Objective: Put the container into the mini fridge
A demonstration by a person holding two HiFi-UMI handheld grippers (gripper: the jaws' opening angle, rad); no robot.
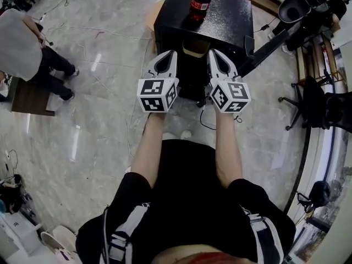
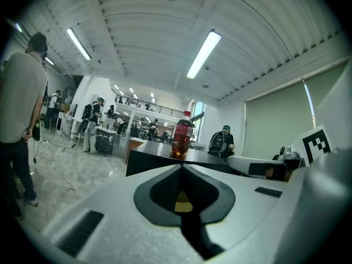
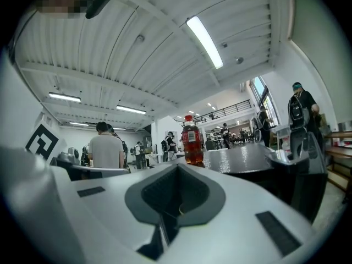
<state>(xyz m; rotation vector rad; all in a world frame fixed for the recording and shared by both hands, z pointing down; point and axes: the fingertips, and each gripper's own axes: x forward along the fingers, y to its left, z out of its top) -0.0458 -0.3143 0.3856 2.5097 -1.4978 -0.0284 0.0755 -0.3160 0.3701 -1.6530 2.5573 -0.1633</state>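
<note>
A black mini fridge (image 1: 225,21) stands straight ahead with a red-capped cola bottle (image 1: 200,1) upright on its top. A tan thing (image 1: 195,48) shows at the fridge's front edge, between my two grippers; what it is I cannot tell. My left gripper (image 1: 168,56) and right gripper (image 1: 213,55) hang side by side just before the fridge, both shut and empty. In the left gripper view the gripper (image 2: 181,166) has its jaws together, with the bottle (image 2: 182,136) and fridge (image 2: 144,166) beyond. The right gripper (image 3: 177,166) is likewise shut, facing the bottle (image 3: 192,141) on the fridge top (image 3: 245,158).
A person (image 1: 25,43) stands on the marble floor at the left, beside a low wooden bench (image 1: 30,100). Office chairs (image 1: 313,100) and a desk edge crowd the right. Cables (image 1: 110,65) trail across the floor near the fridge.
</note>
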